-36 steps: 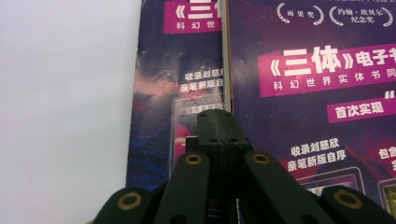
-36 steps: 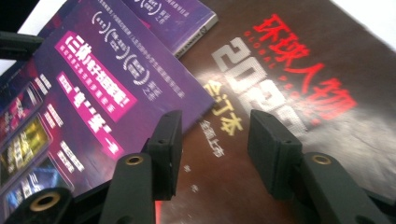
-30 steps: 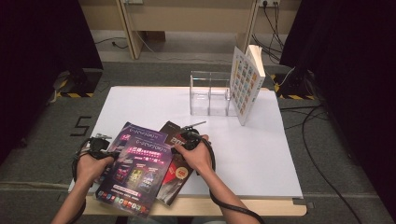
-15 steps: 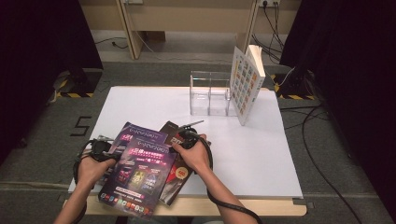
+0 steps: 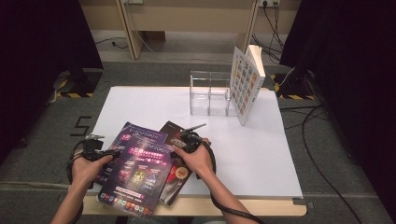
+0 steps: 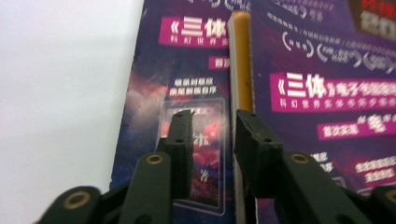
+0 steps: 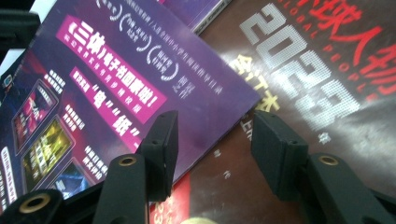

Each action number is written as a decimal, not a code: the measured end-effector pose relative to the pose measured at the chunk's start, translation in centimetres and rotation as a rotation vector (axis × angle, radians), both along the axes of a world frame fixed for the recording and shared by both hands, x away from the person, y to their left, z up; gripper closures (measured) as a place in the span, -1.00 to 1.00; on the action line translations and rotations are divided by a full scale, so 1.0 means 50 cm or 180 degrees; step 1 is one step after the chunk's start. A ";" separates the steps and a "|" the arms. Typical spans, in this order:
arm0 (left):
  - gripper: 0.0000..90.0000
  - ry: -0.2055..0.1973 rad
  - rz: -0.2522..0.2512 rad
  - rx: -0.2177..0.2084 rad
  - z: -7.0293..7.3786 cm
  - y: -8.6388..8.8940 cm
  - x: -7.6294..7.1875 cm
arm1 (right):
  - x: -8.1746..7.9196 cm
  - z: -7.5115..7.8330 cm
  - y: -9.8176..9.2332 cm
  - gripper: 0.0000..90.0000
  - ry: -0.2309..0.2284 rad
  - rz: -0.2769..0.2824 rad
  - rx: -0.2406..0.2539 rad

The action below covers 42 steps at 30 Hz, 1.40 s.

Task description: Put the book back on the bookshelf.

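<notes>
White table (image 5: 261, 140), near-left corner: a stack of three magazines, fanned and overlapping. Uppermost, a purple magazine (image 5: 133, 175) with pink title bands, its lower edge overhanging the table's near edge; in the right gripper view (image 7: 116, 88) its corner lies over the dark cover beneath. Under it, offset toward the far left, a second purple magazine (image 5: 140, 132) of like design; in the left gripper view (image 6: 187, 116) it lies flat on the white surface, with the top copy's orange-edged spine (image 6: 241, 60) running just beside it. Lowest, a dark red-and-black magazine (image 5: 176, 161) with silver numerals, projecting to the right of the stack (image 7: 317, 93). Left gripper (image 5: 109, 152), at the stack's left edge: jaws have just been opening and stand moderately apart; the top copy's spine edge appears to run into the gap between them, though the blurred close view leaves it uncertain whether either pad touches it (image 6: 212, 133). Right gripper (image 5: 180, 145), at the stack's right side: jaws well apart, straddling the top copy's right corner above the dark cover, nothing clamped (image 7: 215, 140). Far side of table, well apart from the stack: a clear acrylic holder (image 5: 209, 93) with two compartments, and just right of it an upright book (image 5: 246, 84) with a grid-patterned cover, leaning slightly.
</notes>
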<state>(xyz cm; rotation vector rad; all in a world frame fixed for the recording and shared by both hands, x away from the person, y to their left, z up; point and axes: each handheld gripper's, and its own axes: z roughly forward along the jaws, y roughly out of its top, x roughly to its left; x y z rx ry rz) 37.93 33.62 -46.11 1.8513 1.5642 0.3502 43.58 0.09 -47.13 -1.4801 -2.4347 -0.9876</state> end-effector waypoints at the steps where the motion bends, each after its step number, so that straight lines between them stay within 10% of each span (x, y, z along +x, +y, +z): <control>1: 0.36 -0.0028 -0.0027 -0.0034 0.002 0.000 0.001 | -0.002 0.000 0.000 0.15 0.0008 -0.0001 0.0006; 7: 0.11 -0.0118 0.0046 -0.0173 0.022 -0.002 0.011 | -0.008 0.000 -0.001 0.15 0.0027 -0.0019 0.0021; 19: -0.04 -0.0171 0.0117 -0.0014 0.050 -0.002 0.019 | -0.013 0.001 0.001 0.14 0.0036 -0.0047 0.0025; 31: -0.18 0.0282 -0.0138 -0.0192 -0.003 -0.044 0.040 | -0.020 -0.002 0.008 0.15 0.0019 0.0028 0.0042; 42: -0.20 0.0345 -0.0187 -0.0215 -0.018 -0.055 0.043 | -0.027 -0.001 0.022 0.15 0.0034 0.0007 0.0021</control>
